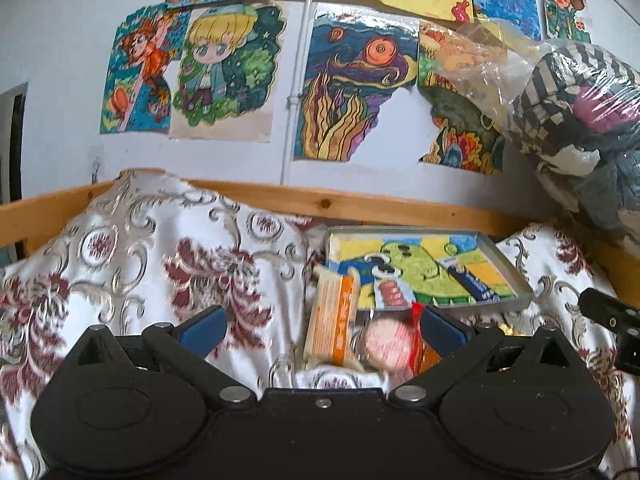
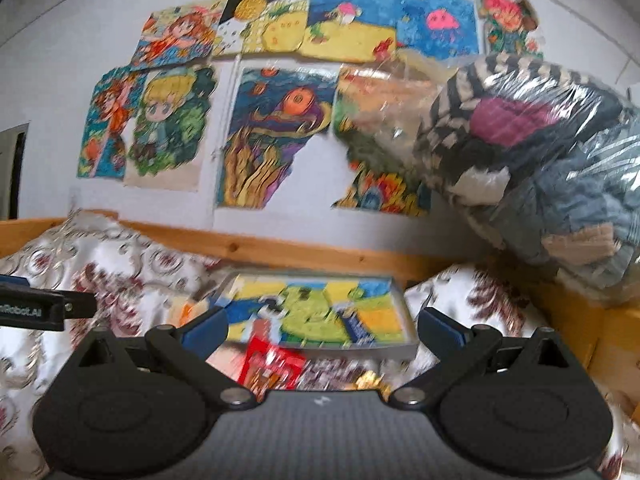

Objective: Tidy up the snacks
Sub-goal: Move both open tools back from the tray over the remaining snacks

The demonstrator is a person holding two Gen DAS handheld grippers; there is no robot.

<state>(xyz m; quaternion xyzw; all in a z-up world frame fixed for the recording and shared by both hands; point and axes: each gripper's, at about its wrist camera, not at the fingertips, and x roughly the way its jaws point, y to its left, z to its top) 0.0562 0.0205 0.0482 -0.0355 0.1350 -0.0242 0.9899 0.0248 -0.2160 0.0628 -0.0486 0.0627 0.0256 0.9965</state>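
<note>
Shallow tray (image 1: 514,276), picture-lined, on patterned bedspread (image 1: 160,248). Just before the tray: orange-striped snack pack (image 1: 334,332), pink-disc snack packet (image 1: 388,346). Left claw (image 1: 322,324) and right claw (image 2: 322,330): both spread, empty.

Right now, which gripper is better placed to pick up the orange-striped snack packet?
Left. The orange-striped snack packet lies between the left gripper's open jaws; in the right gripper's view it sits off to the left edge.

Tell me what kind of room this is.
Probably a child's bedroom: a wooden bed rail runs behind a patterned bedspread, hand-coloured drawings cover the wall, and a clear bag of clothes sits at one end.
</note>
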